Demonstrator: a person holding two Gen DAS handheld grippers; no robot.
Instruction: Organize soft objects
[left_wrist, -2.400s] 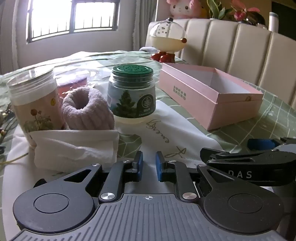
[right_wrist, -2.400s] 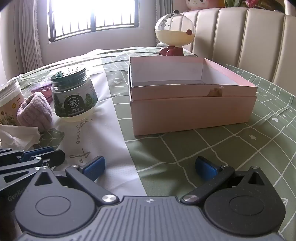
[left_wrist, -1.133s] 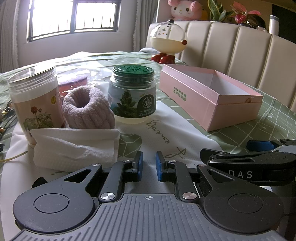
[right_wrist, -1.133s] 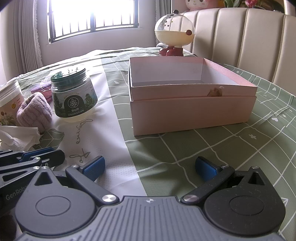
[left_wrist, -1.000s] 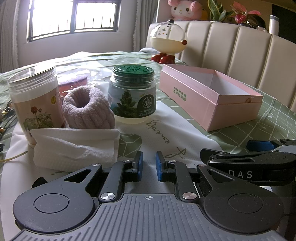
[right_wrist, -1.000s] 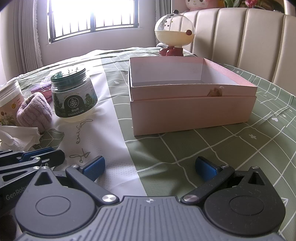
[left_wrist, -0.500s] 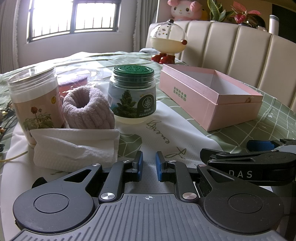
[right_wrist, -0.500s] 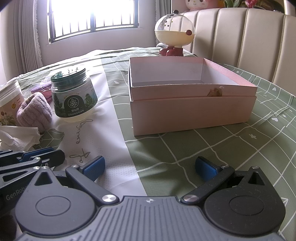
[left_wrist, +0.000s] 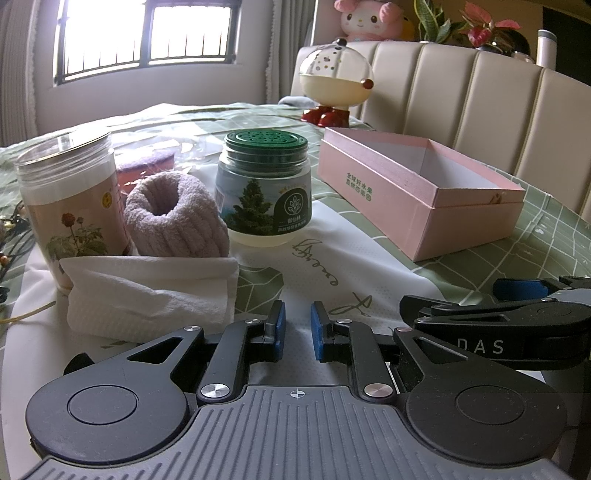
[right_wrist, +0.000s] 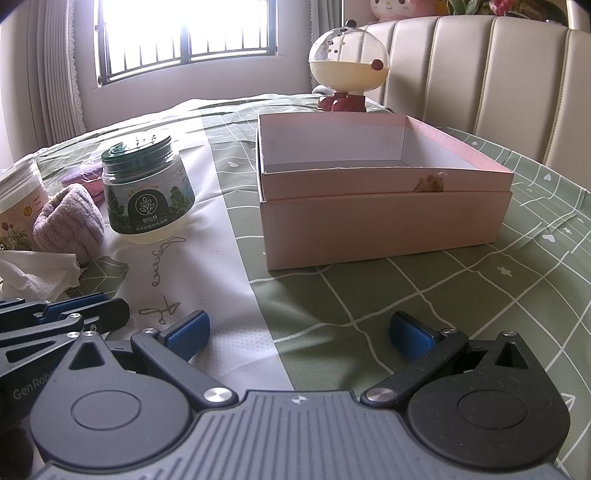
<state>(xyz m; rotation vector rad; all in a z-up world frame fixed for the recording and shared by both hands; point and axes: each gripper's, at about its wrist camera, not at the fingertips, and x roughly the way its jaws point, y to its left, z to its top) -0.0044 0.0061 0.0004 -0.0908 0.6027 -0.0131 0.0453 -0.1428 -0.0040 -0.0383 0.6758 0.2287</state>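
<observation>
Daylight enters through the barred window (left_wrist: 144, 37), which is overexposed to white in both views. Tabletop (right_wrist: 406, 295) illumination is soft, with faint shadows. Fisheye distortion curves frame edges. Focus is sharp throughout.
</observation>
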